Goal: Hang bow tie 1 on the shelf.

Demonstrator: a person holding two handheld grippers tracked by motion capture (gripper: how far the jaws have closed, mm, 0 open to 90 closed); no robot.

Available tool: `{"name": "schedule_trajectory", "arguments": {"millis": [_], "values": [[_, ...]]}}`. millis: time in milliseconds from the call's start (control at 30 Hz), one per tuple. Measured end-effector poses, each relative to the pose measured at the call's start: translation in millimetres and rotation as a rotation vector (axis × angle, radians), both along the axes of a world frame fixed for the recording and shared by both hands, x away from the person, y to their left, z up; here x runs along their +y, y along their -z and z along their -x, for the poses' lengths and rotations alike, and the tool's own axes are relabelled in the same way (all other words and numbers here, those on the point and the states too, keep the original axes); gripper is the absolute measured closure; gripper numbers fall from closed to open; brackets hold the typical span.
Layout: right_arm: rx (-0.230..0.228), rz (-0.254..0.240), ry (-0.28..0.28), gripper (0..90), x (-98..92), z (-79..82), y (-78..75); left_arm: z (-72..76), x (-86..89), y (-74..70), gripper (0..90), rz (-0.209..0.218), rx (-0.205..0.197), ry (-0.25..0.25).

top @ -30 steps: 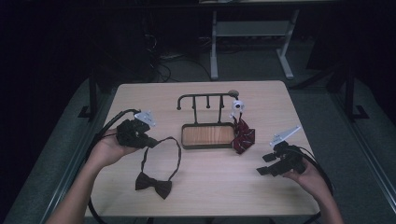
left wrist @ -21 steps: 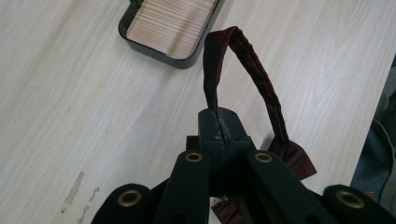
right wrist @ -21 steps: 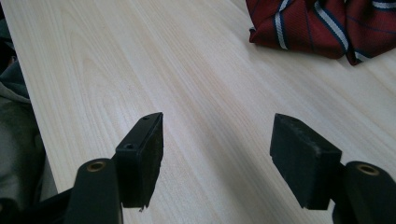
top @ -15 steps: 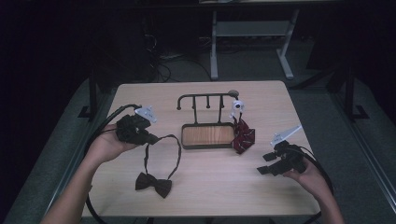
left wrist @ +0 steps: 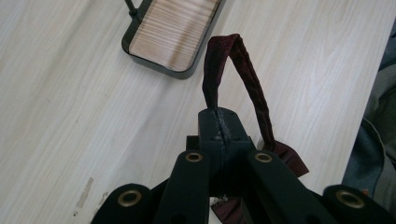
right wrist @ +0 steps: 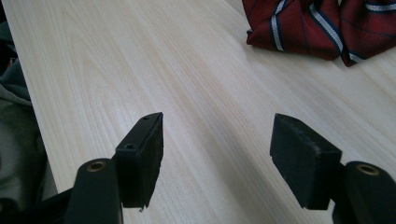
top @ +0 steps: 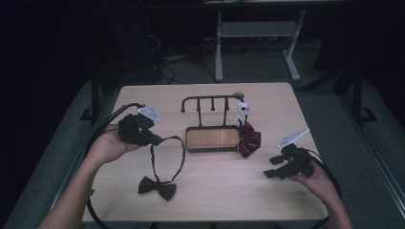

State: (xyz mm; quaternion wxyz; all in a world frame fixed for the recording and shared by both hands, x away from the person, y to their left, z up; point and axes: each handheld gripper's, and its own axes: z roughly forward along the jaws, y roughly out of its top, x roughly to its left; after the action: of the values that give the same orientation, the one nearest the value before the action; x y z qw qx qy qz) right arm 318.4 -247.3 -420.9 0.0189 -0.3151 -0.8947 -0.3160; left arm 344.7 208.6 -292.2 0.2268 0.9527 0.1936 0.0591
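The neck strap (left wrist: 243,60) of a dark bow tie (top: 156,187) lying near-left on the surface (top: 215,195) is pinched in the closed left hand-held gripper (left wrist: 219,135), the right hand-held gripper (right wrist: 217,154) being wide open and empty, so hanging on the rack (top: 210,100) is judged next.

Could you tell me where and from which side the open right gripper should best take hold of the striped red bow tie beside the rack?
Probably its near lobe. The striped red bow tie slumps against the rack's tray, hanging from a white clip, so its table-side folds face the right gripper. Come in low from the right, jaws straddling that bunched edge.
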Motion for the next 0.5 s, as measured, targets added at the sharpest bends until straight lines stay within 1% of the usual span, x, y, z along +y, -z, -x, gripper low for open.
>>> {"name": "schedule_trajectory", "arguments": {"millis": [67, 500], "values": [[-0.001, -0.003, 0.001, 34.4, -0.7, 0.2, 0.3, -0.6, -0.6, -0.9, 90.0, -0.006, 0.002, 0.006], [-0.003, -0.009, 0.008, 34.4, -4.5, 0.9, -0.7, -0.9, -4.6, -9.8, 90.0, -0.002, -0.007, 0.012]]}}
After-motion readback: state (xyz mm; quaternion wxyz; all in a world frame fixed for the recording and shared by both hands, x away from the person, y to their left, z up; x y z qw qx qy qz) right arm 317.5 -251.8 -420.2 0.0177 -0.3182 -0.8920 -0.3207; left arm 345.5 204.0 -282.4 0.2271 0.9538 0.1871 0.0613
